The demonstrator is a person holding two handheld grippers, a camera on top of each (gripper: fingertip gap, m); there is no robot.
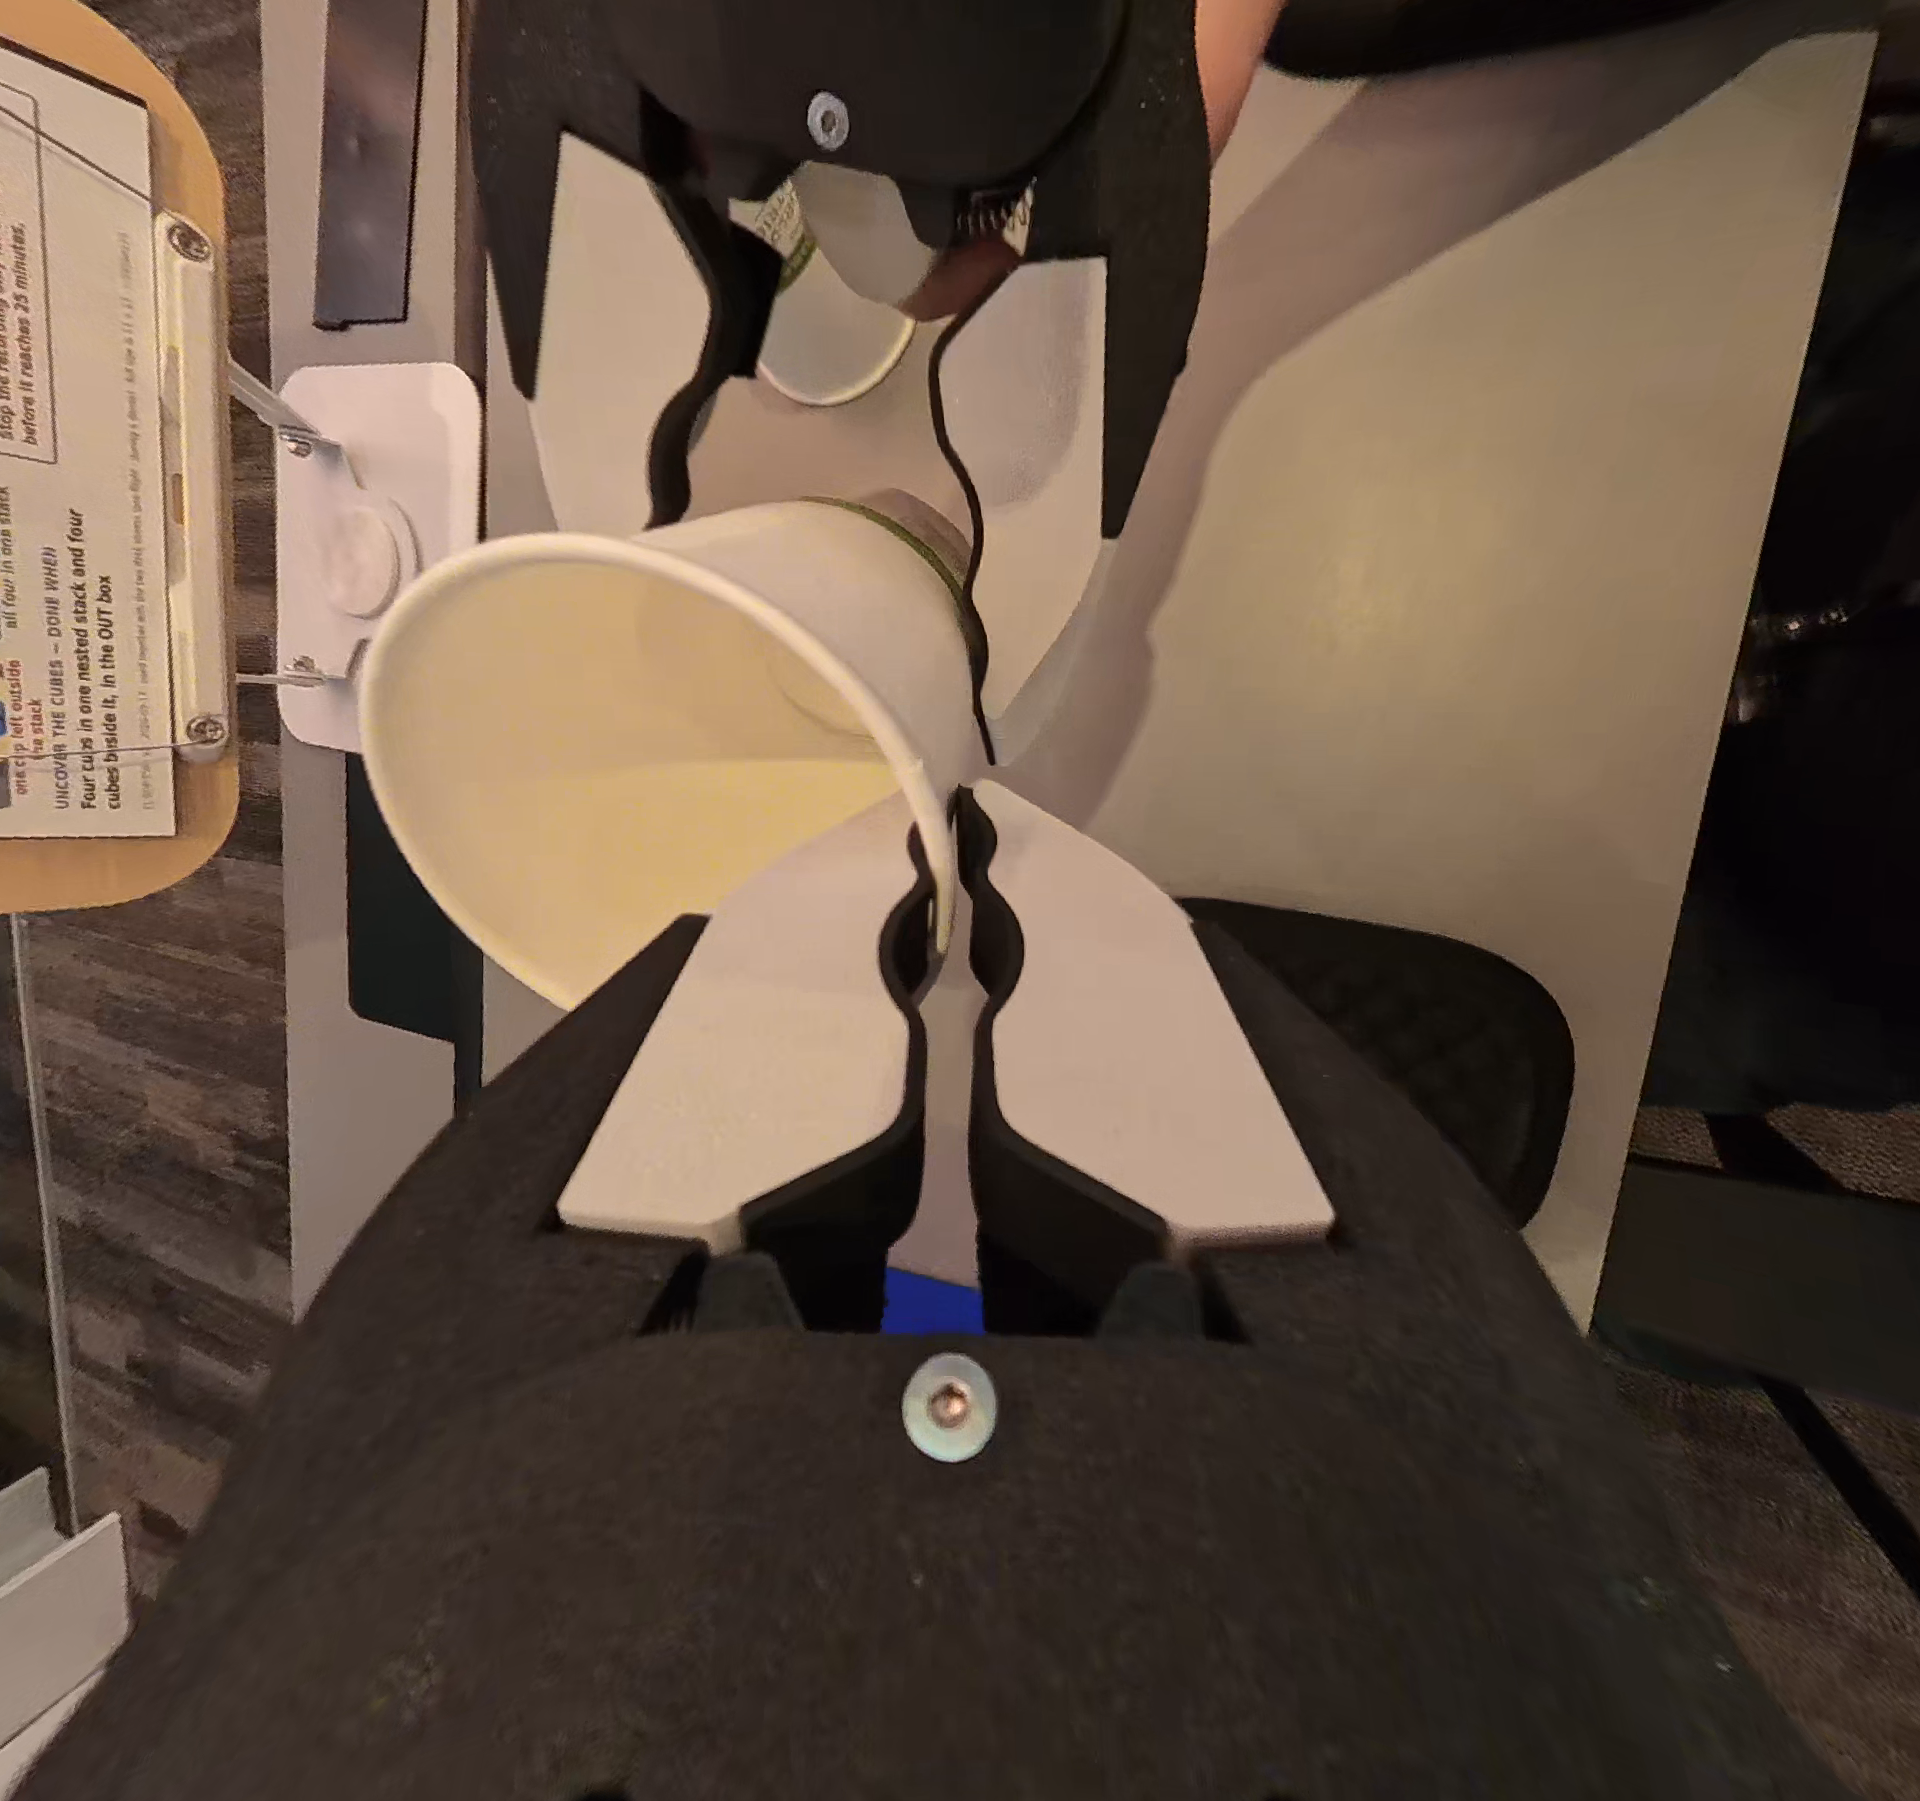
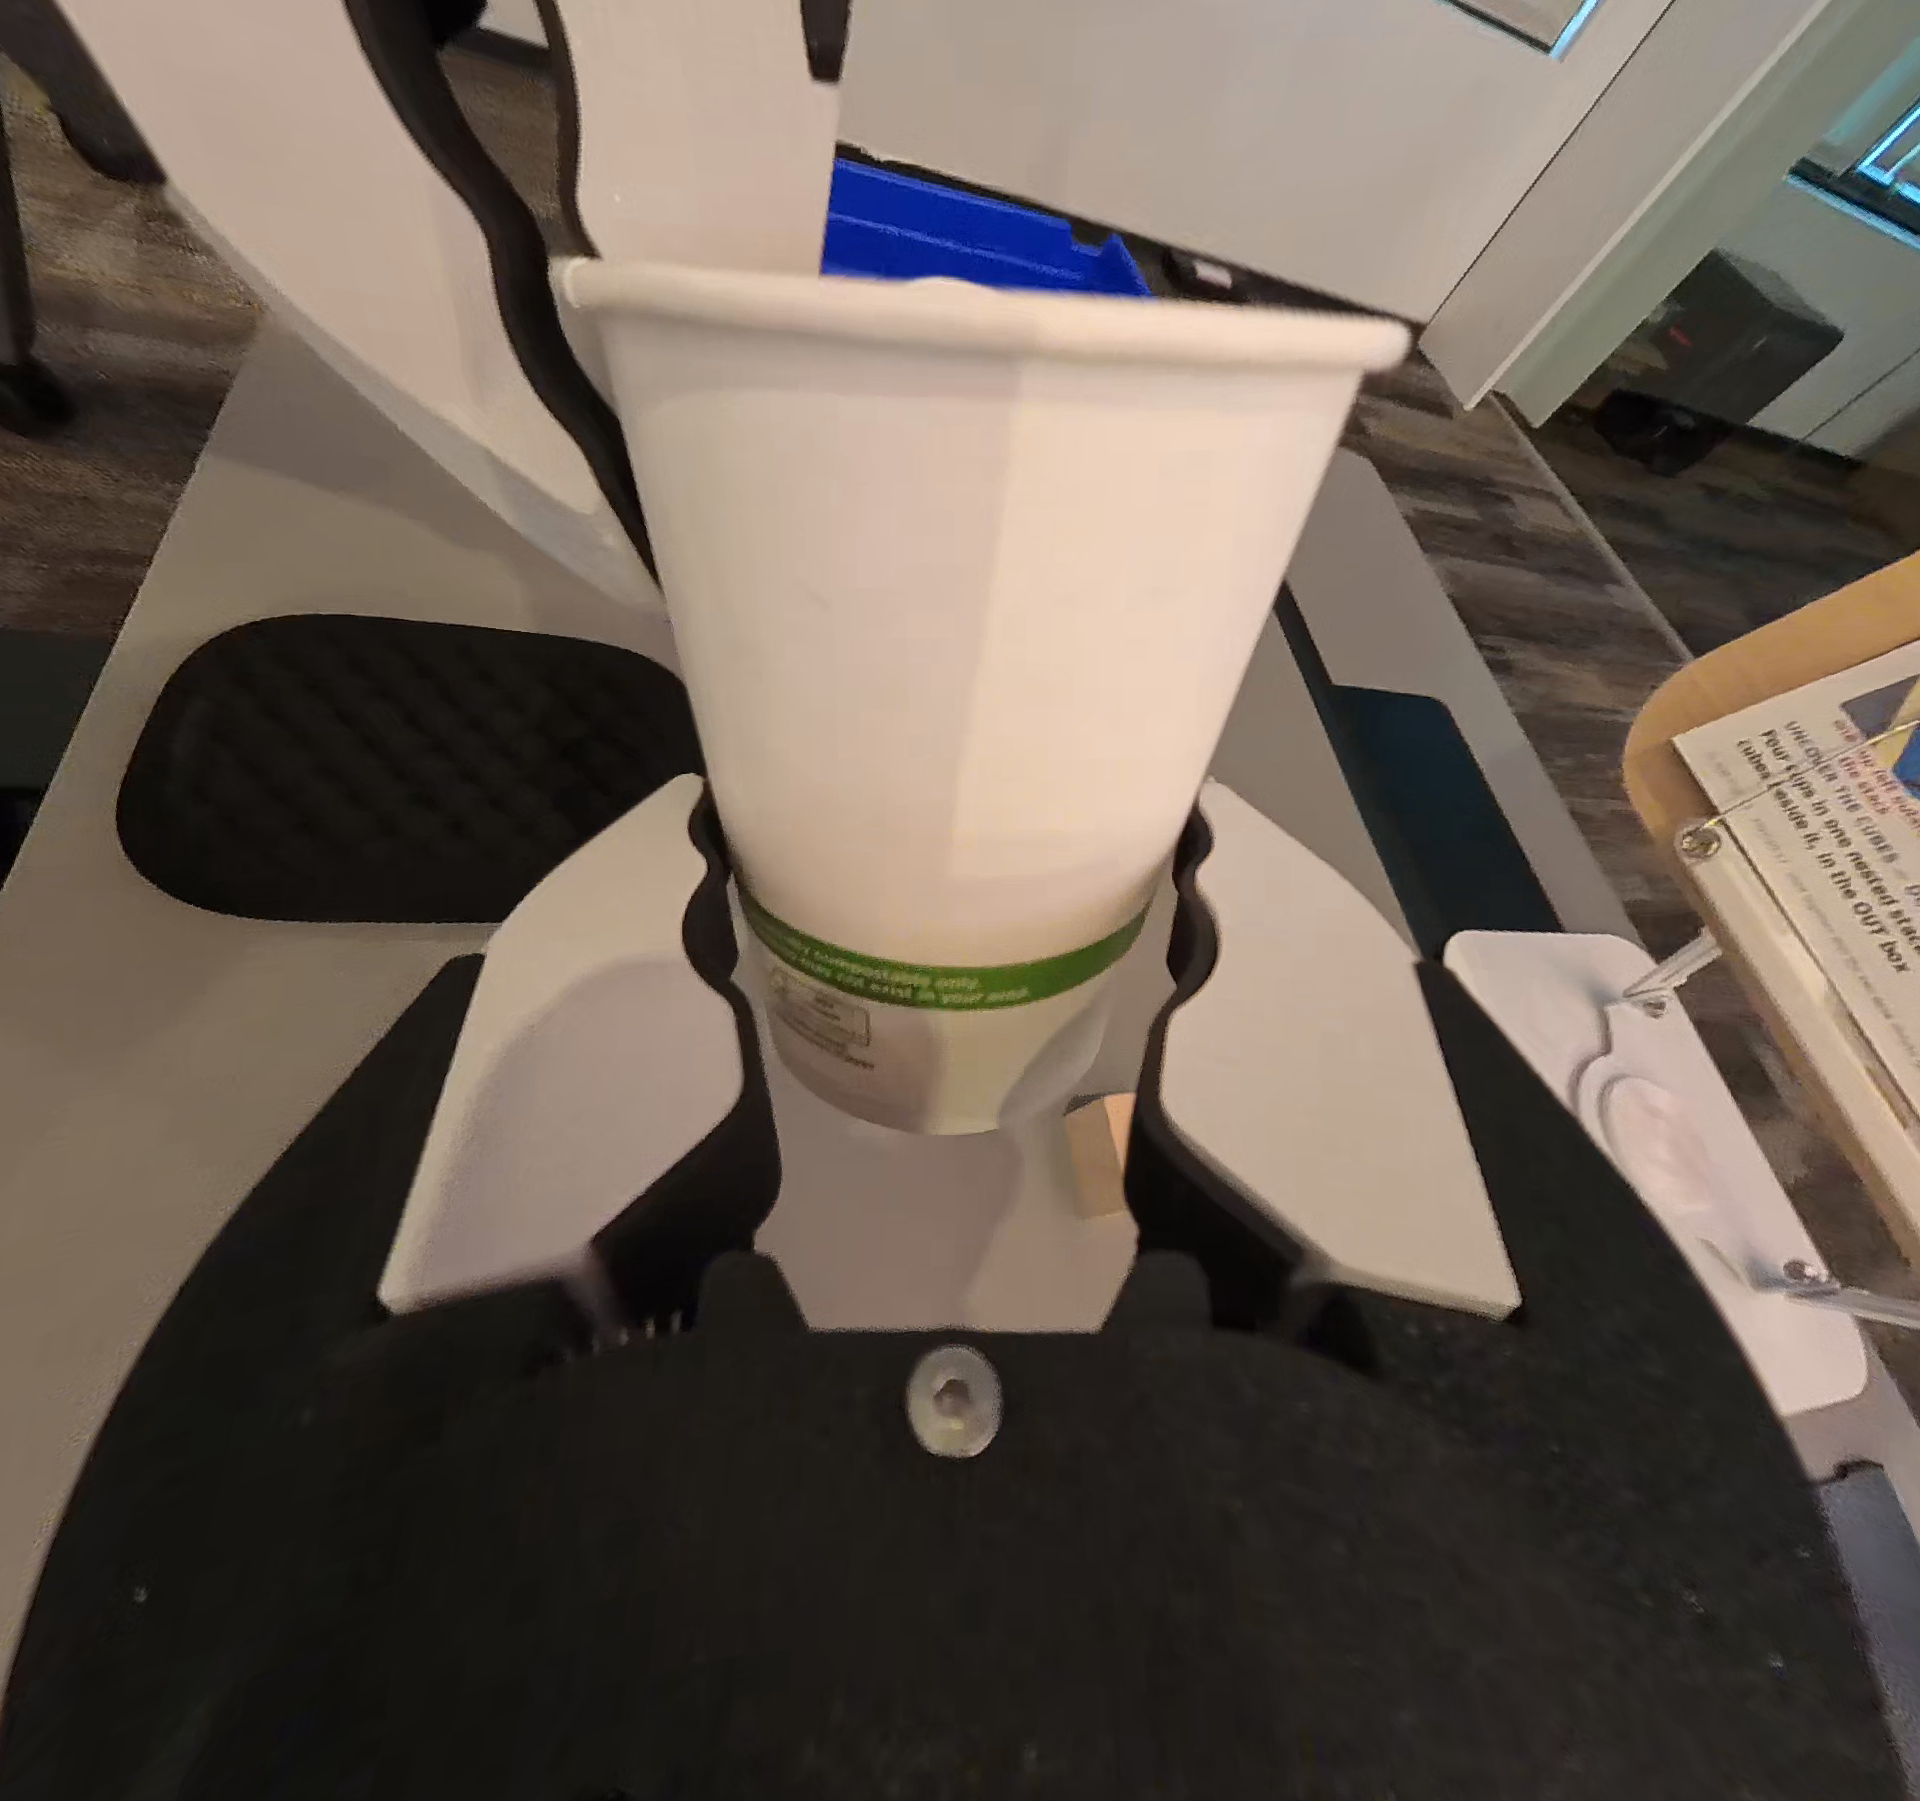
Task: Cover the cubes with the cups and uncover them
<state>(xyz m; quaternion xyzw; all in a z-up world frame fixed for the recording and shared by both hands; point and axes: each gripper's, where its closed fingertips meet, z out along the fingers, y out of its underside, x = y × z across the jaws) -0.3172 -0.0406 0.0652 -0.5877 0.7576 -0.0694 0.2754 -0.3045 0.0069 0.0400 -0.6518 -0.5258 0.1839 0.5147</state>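
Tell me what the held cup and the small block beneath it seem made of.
Cup: apparently paper, matte white, with a rolled rim, side seam and printed green band. Block: probably unfinished light wood, pale tan and matte, though it is mostly hidden.

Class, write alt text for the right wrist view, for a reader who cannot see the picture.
A white paper cup with a green band near its base is gripped at its lower end by the right hand-held gripper, while the left hand-held gripper pinches the cup's rim from above. Behind it sits a blue bin; a small wooden cube lies on the white table below.
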